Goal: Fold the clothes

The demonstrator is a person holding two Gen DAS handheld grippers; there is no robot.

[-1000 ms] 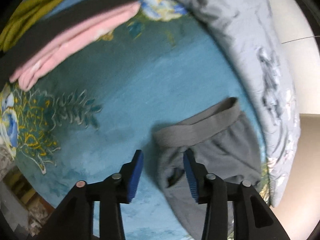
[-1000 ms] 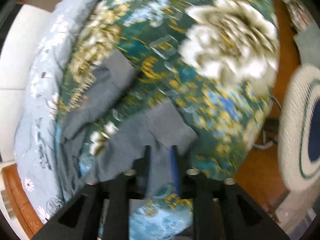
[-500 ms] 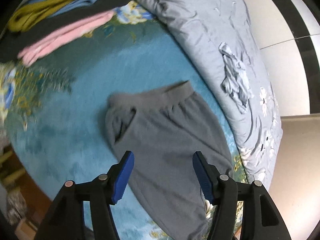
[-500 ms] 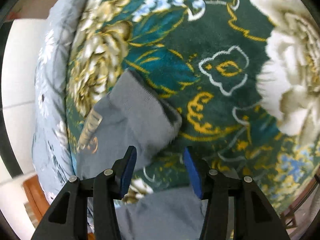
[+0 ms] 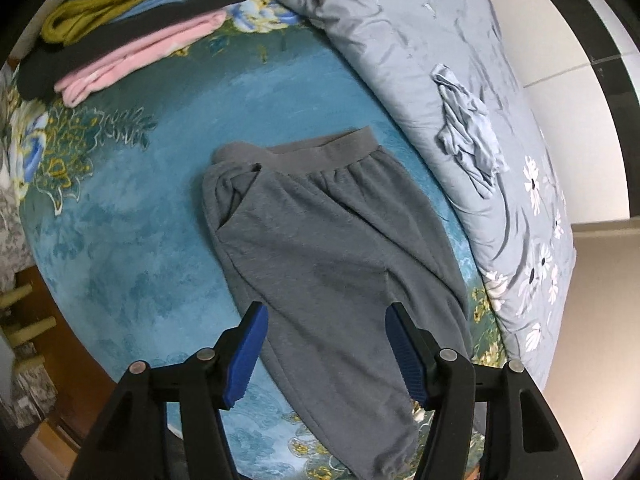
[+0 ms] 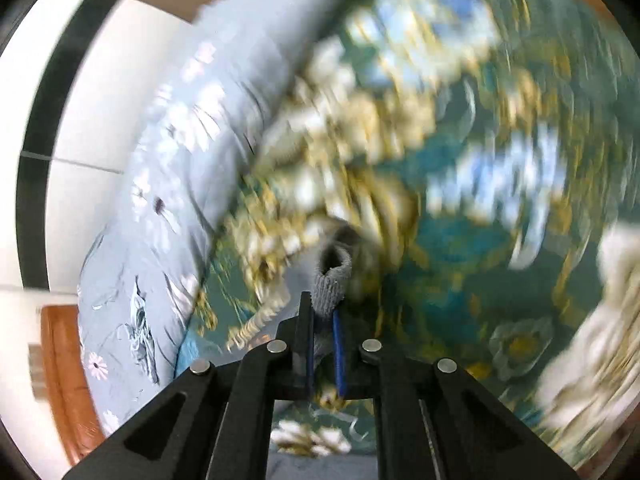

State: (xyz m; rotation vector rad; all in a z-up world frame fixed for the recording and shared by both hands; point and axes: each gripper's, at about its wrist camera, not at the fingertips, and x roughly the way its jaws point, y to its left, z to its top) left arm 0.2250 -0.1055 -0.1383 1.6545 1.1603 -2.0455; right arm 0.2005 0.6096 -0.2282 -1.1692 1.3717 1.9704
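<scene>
Grey sweatpants lie flat on the teal floral bedspread, waistband at the far end and one leg running toward the camera. My left gripper hovers above the leg, open, with its blue pads on either side of the cloth and not touching it. In the blurred right wrist view, the jaws of my right gripper are closing, and the pads pinch a ribbed grey leg cuff that sticks up between them.
A stack of folded clothes in pink, black, olive and blue sits at the far left of the bed. A grey-blue floral quilt is bunched along the right, with a crumpled pale-blue garment on it. Beyond it is a white wall.
My left gripper let go near the waistband, opened wider, rose and drew back along the leg. My right gripper travelled to a leg cuff and closed on it.
</scene>
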